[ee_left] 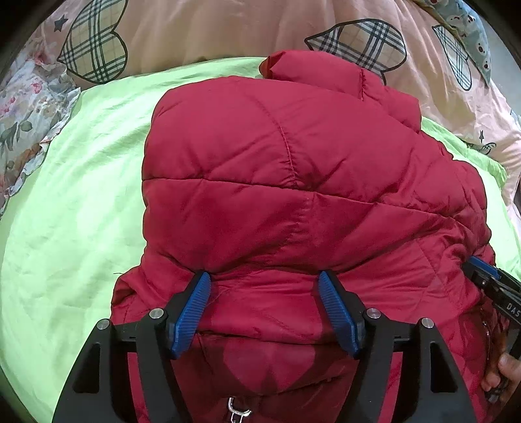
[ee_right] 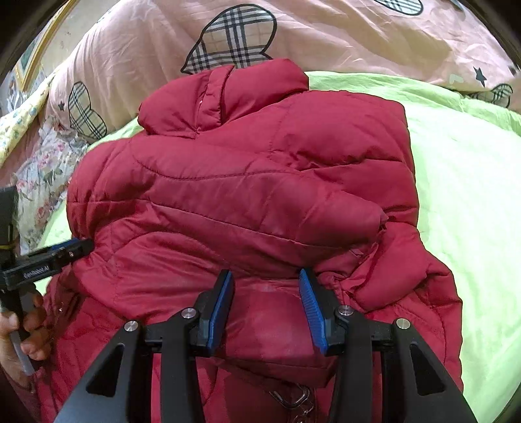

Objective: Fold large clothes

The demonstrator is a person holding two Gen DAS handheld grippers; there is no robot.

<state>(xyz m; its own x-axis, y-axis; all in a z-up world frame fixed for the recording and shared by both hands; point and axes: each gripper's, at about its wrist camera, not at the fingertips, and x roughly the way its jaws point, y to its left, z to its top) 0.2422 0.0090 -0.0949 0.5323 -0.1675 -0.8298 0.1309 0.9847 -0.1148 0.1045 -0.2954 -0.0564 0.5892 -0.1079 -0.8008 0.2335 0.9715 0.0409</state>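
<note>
Green bedsheet under everything, pink heart-print quilt bunched at 12 o'clock. Red puffer jacket lies mid-bed, collar toward 12, sleeves apparently folded in over the back. My left gripper and right gripper sit at the 6 o'clock hem, jaws apart, fabric between them but not pinched. I judge the side folds done, the hem-to-collar fold left. Hem edge and the metal clip below are cut off; underside layers hidden.
</note>
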